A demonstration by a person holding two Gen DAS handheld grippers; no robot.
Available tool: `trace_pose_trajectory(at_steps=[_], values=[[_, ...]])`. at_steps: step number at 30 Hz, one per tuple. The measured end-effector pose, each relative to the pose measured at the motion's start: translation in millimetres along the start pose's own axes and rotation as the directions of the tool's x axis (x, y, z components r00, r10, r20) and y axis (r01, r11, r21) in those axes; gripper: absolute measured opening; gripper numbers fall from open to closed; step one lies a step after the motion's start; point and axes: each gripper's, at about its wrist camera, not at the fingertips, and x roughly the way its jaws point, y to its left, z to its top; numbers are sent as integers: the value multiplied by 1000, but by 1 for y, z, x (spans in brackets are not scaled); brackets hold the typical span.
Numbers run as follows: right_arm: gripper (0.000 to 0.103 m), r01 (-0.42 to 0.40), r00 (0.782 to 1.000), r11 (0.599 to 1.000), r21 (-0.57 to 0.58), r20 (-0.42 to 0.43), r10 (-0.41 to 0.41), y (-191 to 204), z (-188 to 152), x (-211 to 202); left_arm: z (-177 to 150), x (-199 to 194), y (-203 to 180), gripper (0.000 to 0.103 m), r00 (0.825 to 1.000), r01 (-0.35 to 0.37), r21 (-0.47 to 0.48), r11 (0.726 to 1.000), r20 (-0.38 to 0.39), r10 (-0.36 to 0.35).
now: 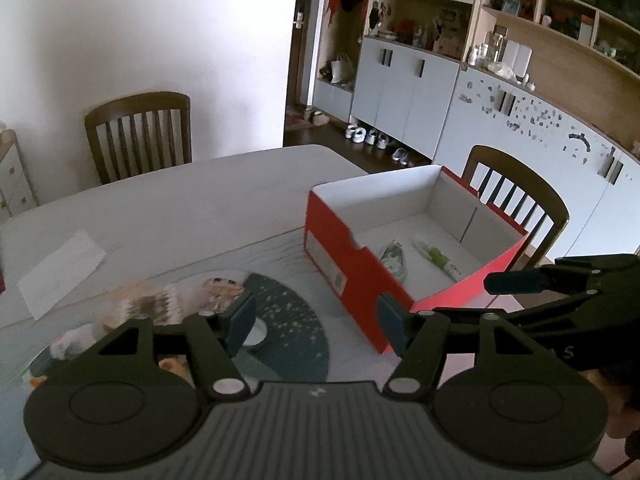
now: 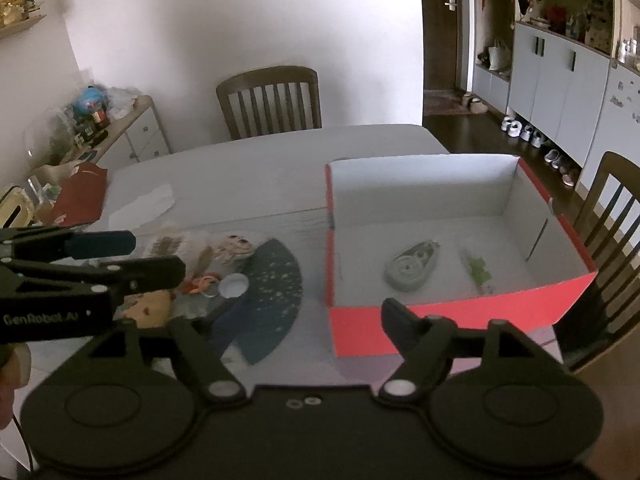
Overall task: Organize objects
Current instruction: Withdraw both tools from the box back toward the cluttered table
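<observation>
A red cardboard box [image 2: 452,320] with a white, matte interior stands open on the pale surface [image 2: 256,168]. Inside it lie a teardrop-shaped grey tape dispenser [image 2: 412,266] and a slim green-and-white tube [image 2: 478,272]. Beside the box, on the left, loose items are clustered: a dark, speckled, fan-shaped piece [image 2: 272,280], a small white round cap [image 2: 235,283] and a soft plush toy [image 2: 234,245]. Both the left claw [image 1: 316,320] and the right claw [image 2: 304,320] are held spread wide, empty, above this pile. It is judged that one small item should be picked next, gripped squarely, then lowered into the box's free floor.
</observation>
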Motion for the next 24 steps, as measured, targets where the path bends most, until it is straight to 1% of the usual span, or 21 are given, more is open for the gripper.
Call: trace_pose_trajectory(at_steps=[1, 3, 4, 7, 14, 15, 17, 19, 21, 24], values=[[81, -3, 1000, 1000, 2, 6, 3, 5, -2, -1, -2, -3, 4, 67, 1000, -1, -1, 1000, 3, 1], [83, -5, 1000, 1000, 5, 19, 4, 13, -5, -4, -7, -11, 14, 79, 1000, -6, -9, 1000, 13, 6], [84, -4, 1000, 1000, 6, 24, 4, 17, -7, -5, -9, -14, 19, 80, 1000, -7, -13, 1000, 20, 7], [87, -8, 999, 1000, 13, 38, 8, 30, -11, -6, -15, -22, 33, 80, 1000, -10, -22, 1000, 26, 11], [92, -16, 999, 1000, -18, 48, 16, 62, -21, -5, -32, -34, 64, 81, 999, -35, -40, 999, 25, 36], [92, -20, 999, 1000, -23, 47, 21, 66, -22, -4, -34, -36, 71, 83, 999, -41, -45, 998, 23, 42], [94, -32, 999, 999, -36, 34, 33, 73, -25, -1, -39, -38, 81, 85, 999, -44, -64, 997, 21, 45], [95, -52, 999, 998, -45, 15, 52, 80, -28, 3, -43, -39, 91, 86, 999, -46, -84, 995, 17, 47], [95, -56, 998, 997, -58, 0, 56, 87, -31, 7, -47, -41, 101, 91, 999, -48, -99, 994, 15, 50], [96, -56, 998, 994, -91, -23, 54, 100, -36, 14, -54, -42, 112, 91, 998, -61, -107, 992, 23, 63]])
